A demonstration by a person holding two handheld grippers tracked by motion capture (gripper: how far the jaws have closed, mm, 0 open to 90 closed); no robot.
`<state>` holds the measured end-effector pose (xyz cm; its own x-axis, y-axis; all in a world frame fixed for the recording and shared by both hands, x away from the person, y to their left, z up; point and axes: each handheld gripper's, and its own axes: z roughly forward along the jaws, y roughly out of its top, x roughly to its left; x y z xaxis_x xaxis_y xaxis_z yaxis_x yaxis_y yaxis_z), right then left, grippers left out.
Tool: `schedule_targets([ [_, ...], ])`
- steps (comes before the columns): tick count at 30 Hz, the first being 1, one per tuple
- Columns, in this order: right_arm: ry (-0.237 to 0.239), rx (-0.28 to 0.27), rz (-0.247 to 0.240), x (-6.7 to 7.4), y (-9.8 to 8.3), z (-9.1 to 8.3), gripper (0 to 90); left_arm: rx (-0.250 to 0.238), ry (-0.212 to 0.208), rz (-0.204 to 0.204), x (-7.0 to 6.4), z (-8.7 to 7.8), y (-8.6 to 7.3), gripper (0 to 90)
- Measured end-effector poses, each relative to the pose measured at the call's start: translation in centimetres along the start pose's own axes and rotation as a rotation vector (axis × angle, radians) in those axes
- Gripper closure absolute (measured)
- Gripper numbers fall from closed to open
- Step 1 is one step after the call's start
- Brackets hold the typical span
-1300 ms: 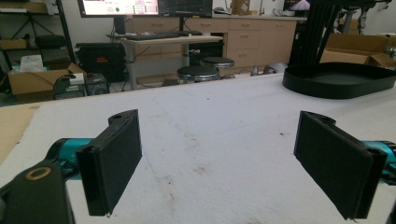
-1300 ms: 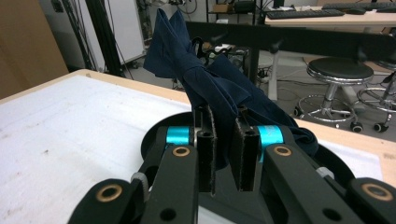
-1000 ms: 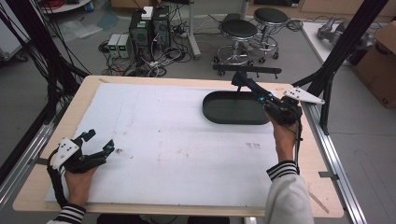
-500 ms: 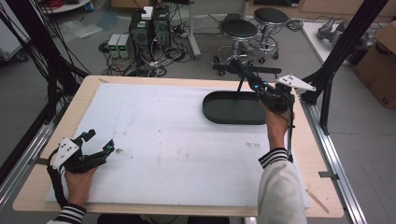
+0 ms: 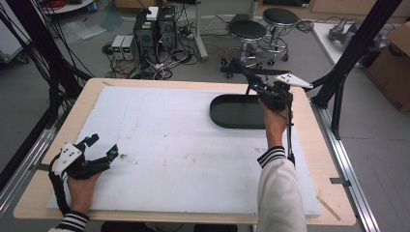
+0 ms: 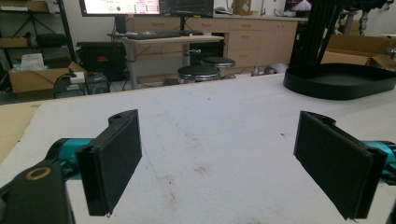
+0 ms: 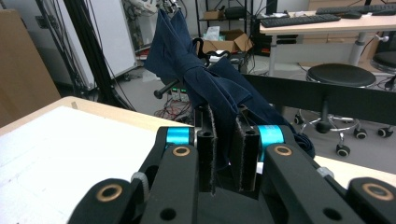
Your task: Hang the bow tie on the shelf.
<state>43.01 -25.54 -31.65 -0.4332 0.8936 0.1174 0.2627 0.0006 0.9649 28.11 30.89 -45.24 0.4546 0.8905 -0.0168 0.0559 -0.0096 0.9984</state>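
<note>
High view: fixed above the near edge, facing forward and down across the whole white table (image 5: 183,140) to the floor beyond. Left gripper view: low, near the surface, at 7 o'clock, facing toward 2 o'clock; shares the black tray (image 6: 341,80) with the high view (image 5: 237,112). Right gripper view: raised over 1 o'clock, close behind its own jaws, facing the room beyond the far edge.

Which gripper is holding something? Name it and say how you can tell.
The right gripper: its jaws pinch dark blue cloth. The left gripper is open above the white mat.
</note>
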Motion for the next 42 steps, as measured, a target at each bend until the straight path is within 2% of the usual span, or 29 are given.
schedule_targets([
  [16, -0.001, 0.044, 0.047, 0.7, -1.1, 2.0, 82.2, 0.000, 0.002, -0.002, 0.0, 0.0, 0.0, 15.5],
  [33, -0.016, 0.101, 0.112, 0.3, -2.1, 3.3, 83.0, 0.000, 0.003, -0.001, 0.0, 0.0, 0.0, 15.5],
  [42, -0.022, 0.152, 0.122, 0.0, -2.9, 4.1, 83.9, 0.000, 0.003, -0.003, 0.0, 0.0, 0.0, 15.6],
])
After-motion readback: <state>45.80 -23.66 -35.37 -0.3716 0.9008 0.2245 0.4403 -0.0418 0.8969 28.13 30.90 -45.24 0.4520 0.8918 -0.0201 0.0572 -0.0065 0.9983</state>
